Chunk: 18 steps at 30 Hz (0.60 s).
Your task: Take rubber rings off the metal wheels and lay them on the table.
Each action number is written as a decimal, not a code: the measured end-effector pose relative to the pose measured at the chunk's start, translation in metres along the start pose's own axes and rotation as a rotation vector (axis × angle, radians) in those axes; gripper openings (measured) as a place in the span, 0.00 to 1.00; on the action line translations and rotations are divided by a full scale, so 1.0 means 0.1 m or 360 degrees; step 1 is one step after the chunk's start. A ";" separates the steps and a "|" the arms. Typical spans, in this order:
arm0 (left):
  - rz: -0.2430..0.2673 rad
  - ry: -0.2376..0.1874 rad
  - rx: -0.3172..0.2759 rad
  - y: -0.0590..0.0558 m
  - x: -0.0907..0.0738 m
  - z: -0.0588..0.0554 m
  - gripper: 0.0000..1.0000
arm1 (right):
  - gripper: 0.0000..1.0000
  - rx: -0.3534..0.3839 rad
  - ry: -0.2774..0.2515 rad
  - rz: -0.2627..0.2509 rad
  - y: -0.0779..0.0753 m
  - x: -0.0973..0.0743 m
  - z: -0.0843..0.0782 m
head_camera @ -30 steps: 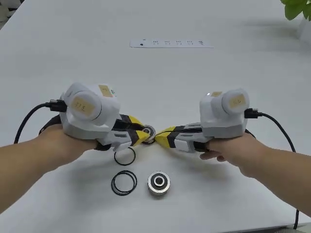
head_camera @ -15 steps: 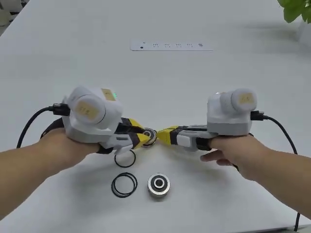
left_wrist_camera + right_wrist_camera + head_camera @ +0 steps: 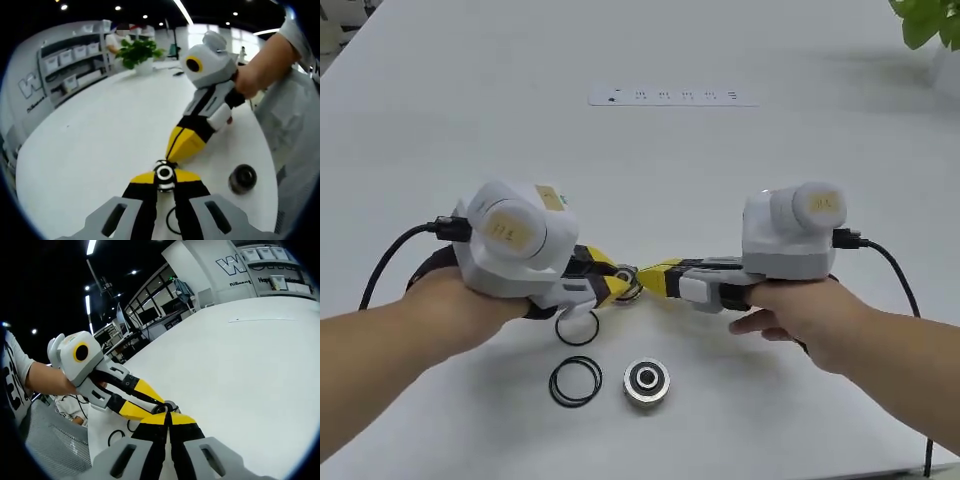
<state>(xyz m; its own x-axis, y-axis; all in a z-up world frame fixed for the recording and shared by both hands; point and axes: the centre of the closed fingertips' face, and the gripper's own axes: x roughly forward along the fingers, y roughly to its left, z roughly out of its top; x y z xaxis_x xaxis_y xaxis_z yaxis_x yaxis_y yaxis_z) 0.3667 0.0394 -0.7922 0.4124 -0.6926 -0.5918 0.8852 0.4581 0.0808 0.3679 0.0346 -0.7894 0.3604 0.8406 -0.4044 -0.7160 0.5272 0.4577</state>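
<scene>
- The left hand-held gripper (image 3: pixel 165 177) pinches a small metal wheel (image 3: pixel 165 171) between its yellow tips, raised a little above the surface (image 3: pixel 740 150).
- The right hand-held gripper (image 3: pixel 168 415) has its jaws pressed together, with the tips touching the rim of this wheel. Whether a ring is caught between them is too small to tell.
- Below, loose rubber rings (image 3: pixel 554 380) lie on the surface, and just beside them a second wheel (image 3: pixel 647 381) lies flat.
- The step in hand seems to be stripping a ring from the held wheel.
- Next, the right tips should catch the ring and pull it outward while the left grips firmly, then lay it near the others.
</scene>
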 end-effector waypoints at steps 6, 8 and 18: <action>0.0000 -0.0001 0.0002 0.00 0.00 0.00 0.12 | 0.00 -0.0002 0.0004 0.0015 -0.01 0.01 0.00; -0.0001 -0.0003 0.0002 0.00 0.00 0.00 0.12 | 0.00 -0.0003 0.0004 0.0019 -0.01 0.01 0.00; -0.0009 -0.0013 0.0002 -0.01 0.01 0.00 0.12 | 0.00 -0.0007 -0.0002 0.0048 0.02 0.05 0.01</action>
<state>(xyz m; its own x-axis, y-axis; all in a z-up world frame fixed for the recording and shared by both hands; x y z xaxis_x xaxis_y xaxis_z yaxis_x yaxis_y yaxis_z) 0.3664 0.0385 -0.7923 0.4093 -0.6997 -0.5856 0.8878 0.4534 0.0788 0.3683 0.0397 -0.7899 0.3396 0.8561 -0.3895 -0.7290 0.5013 0.4662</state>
